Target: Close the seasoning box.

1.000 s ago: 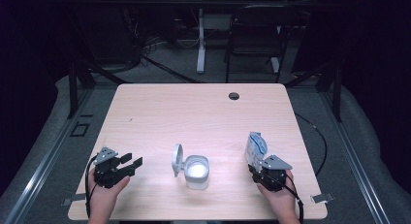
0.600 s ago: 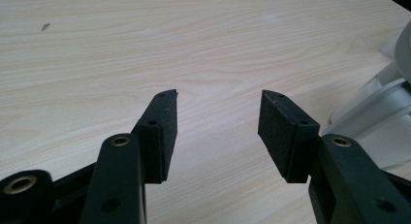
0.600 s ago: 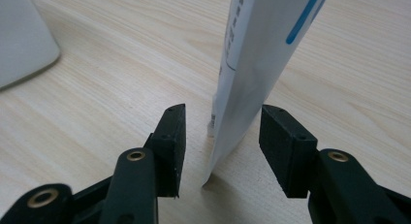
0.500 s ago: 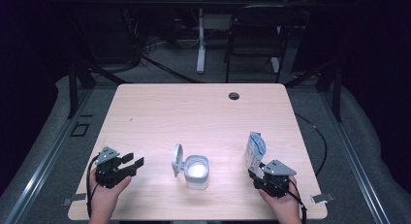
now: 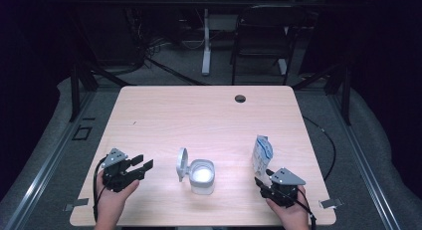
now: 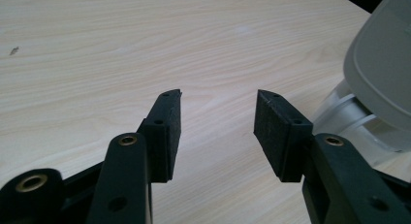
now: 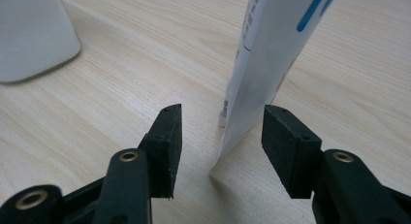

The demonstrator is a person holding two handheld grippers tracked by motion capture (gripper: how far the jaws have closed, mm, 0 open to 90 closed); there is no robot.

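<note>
Beside the black right gripper [image 5: 267, 182] stands a white pouch [image 5: 261, 154] with blue markings, left of it a pale-grey container [image 5: 201, 176] on light wood-grain table [image 5: 209, 115].

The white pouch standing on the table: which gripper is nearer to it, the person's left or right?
Right. The right gripper sits just in front of the pouch, jaws open toward its lower edge without touching. The left gripper is across the table, beyond the open white container.

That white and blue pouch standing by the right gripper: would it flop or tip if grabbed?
The white and blue pouch looks thin and flexible, so it would probably crumple under squeezing. It stands on a narrow base, leaning, so a nudge likely tips it. It seems light.
</note>
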